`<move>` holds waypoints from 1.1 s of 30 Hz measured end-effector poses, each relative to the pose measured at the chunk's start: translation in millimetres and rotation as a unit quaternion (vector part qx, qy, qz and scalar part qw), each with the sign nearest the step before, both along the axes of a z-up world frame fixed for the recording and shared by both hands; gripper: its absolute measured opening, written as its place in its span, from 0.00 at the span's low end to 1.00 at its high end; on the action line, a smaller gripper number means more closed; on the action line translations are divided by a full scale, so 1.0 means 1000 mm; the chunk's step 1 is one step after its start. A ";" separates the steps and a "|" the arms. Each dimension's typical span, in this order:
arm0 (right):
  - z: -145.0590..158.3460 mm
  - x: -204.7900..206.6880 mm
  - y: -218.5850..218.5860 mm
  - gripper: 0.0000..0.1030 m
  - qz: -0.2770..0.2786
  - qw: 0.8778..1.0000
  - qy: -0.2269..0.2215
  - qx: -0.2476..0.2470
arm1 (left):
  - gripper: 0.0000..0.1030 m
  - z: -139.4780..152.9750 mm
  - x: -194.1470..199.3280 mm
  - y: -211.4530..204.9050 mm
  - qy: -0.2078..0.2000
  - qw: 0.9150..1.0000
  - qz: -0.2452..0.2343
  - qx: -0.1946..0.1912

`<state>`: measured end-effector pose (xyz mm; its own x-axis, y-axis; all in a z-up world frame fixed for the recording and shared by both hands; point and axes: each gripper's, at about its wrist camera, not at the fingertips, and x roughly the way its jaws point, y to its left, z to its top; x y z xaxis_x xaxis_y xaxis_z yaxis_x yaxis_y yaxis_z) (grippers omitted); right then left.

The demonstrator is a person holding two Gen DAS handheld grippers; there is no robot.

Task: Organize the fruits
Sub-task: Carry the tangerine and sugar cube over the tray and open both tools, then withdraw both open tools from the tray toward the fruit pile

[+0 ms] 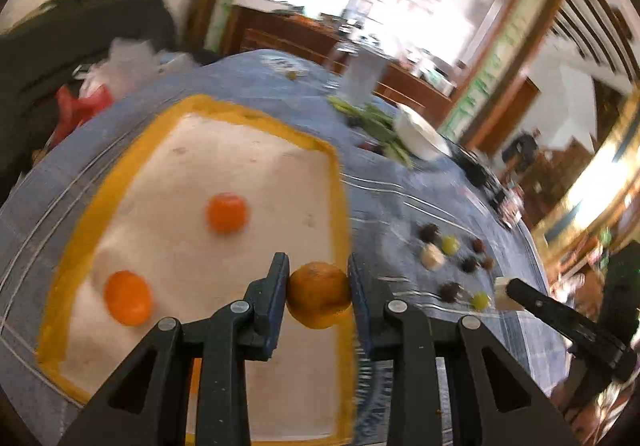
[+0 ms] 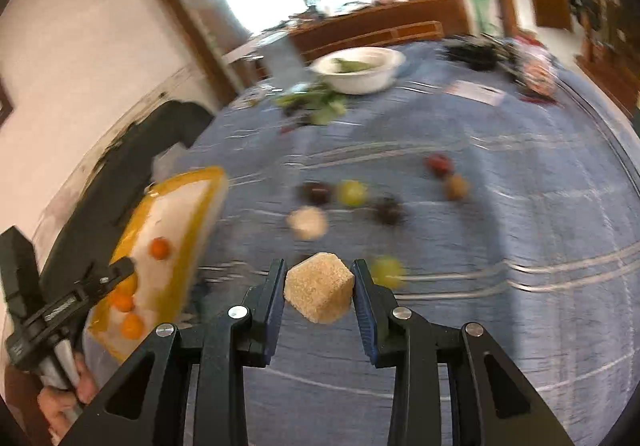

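Note:
My left gripper point(image 1: 319, 288) is shut on an orange point(image 1: 318, 296) and holds it above the right edge of a yellow-rimmed white tray point(image 1: 256, 114). Two more oranges point(image 1: 226, 213) lie on that tray. My right gripper point(image 2: 319, 288) is shut on a tan sugar-coated cube point(image 2: 319, 292), held above the blue tablecloth point(image 2: 520, 206). In the left wrist view the right gripper point(image 1: 505, 292) shows at the right with the cube. Small dark, green and pale fruits point(image 2: 352, 193) lie scattered on the cloth; they also show in the left wrist view point(image 1: 450, 245).
A white bowl point(image 2: 360, 70) with green leaves stands at the far side of the table, with loose leaves point(image 2: 316, 106) beside it. Dark clutter point(image 2: 476, 54) sits at the far right. Plastic bags point(image 1: 100, 86) lie at the table's far left.

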<state>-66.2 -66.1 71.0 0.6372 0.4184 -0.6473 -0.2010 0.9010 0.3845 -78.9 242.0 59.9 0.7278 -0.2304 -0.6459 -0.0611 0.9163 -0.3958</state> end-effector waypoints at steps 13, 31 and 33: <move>-0.006 0.035 0.175 0.35 0.165 0.986 0.027 -0.015 | 0.29 -0.005 0.026 0.086 0.045 0.996 0.070 -0.031; 0.002 0.028 0.189 0.53 0.140 0.989 -0.016 -0.053 | 0.71 0.009 0.008 0.081 0.020 0.997 0.077 0.003; 0.007 0.017 0.174 0.63 0.120 0.991 -0.028 -0.046 | 0.79 0.017 -0.005 0.067 0.004 0.997 0.069 0.016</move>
<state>-49.4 107.8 78.0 0.5622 0.5033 -0.6562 -0.4330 0.8552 0.2849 -84.3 309.3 76.9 0.7464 -0.1068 -0.6569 -0.1907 0.9113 -0.3649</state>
